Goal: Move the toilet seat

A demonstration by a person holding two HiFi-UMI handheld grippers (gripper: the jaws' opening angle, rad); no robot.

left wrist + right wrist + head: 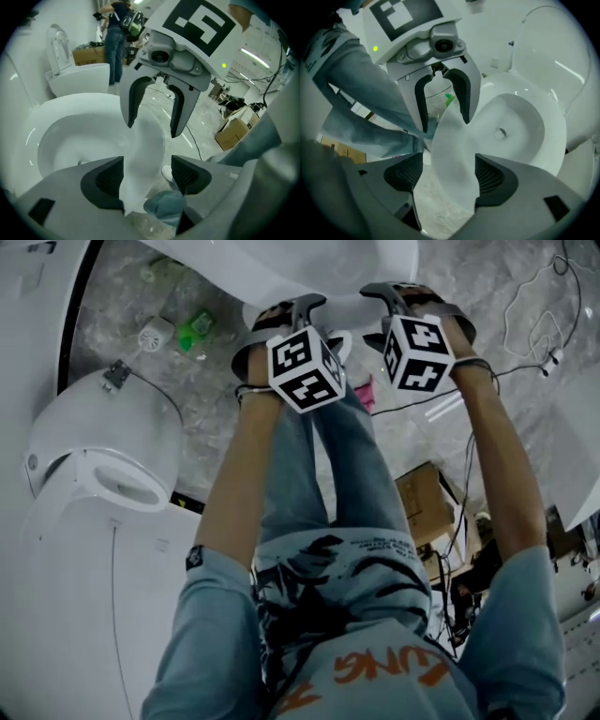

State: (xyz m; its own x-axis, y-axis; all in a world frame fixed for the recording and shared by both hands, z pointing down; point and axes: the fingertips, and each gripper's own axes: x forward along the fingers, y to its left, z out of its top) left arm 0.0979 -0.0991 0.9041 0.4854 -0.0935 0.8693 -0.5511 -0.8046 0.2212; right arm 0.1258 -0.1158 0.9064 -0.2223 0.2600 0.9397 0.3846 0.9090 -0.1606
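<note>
The toilet (309,268) stands at the top of the head view, right in front of the person's knees. Its white front rim (143,154), seat or bowl edge I cannot tell apart, runs between both pairs of jaws. My left gripper (147,176) is open, with a gap between the rim and its right pad (187,176). My right gripper (447,176) is open too, straddling the same rim (452,154) beside the left gripper (444,123). The open bowl (520,126) lies beyond, and a lid (553,51) stands upright behind it.
A second toilet (103,456) sits at the left of the head view, above a white panel (84,615). A cardboard box (422,502) and cables (525,324) lie on the floor at the right. A person (117,42) stands far off by another toilet (75,75).
</note>
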